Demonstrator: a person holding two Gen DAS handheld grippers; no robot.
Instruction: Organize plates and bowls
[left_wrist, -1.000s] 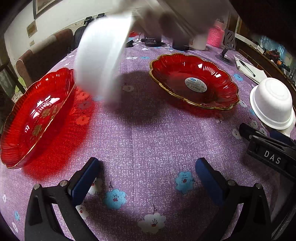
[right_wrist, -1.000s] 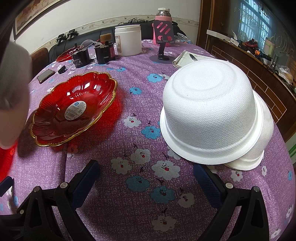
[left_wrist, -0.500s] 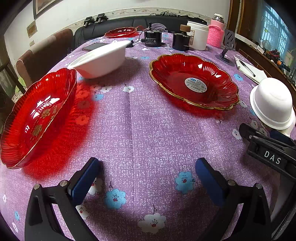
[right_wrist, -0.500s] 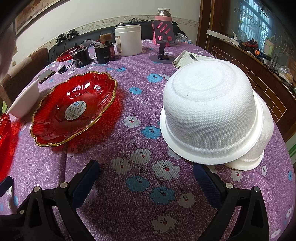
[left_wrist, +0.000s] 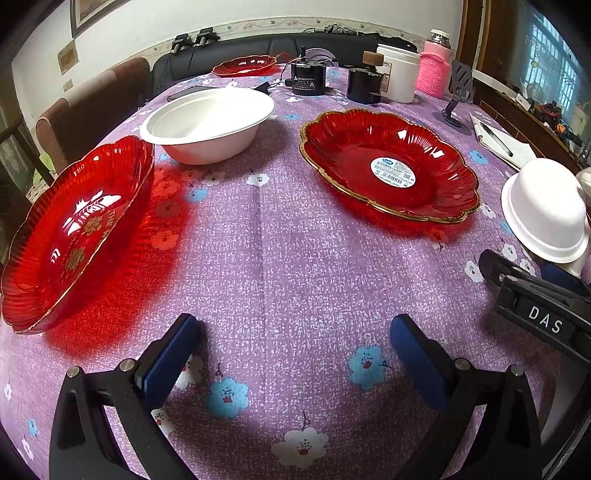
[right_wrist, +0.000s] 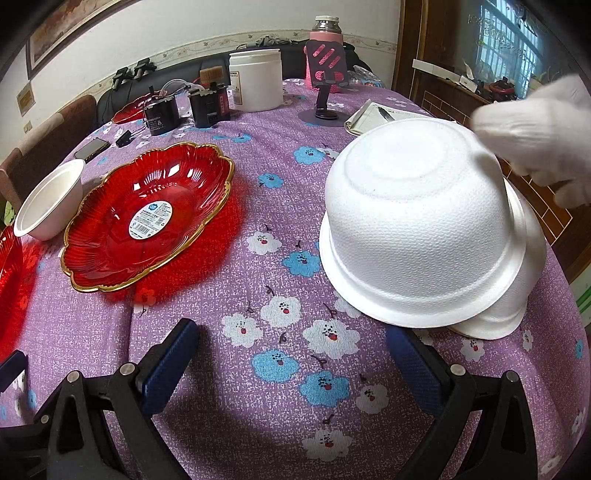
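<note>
A red plate with a gold rim and white sticker (left_wrist: 389, 166) lies mid-table; it also shows in the right wrist view (right_wrist: 147, 218). A second red plate (left_wrist: 74, 229) sits at the left edge. An upright white bowl (left_wrist: 208, 123) stands behind it, also at the left of the right wrist view (right_wrist: 50, 201). Upside-down white bowls are stacked at the right (left_wrist: 546, 210) (right_wrist: 421, 232); a white-gloved hand (right_wrist: 535, 140) touches the top one. My left gripper (left_wrist: 291, 354) and right gripper (right_wrist: 291, 354) are open and empty above the cloth.
A purple flowered tablecloth (left_wrist: 295, 258) covers the round table. At the back stand a white jar (right_wrist: 255, 79), black devices (right_wrist: 208, 103), a pink bottle (left_wrist: 432, 68), a phone stand (right_wrist: 327, 74), a notepad with pen (right_wrist: 373, 118) and a third red plate (left_wrist: 243, 66). Chairs stand at the left.
A white bowl was carried in from above and set upright behind the left red plate. A gloved hand has now reached onto the upside-down bowls at the right. Both grippers stayed still.
</note>
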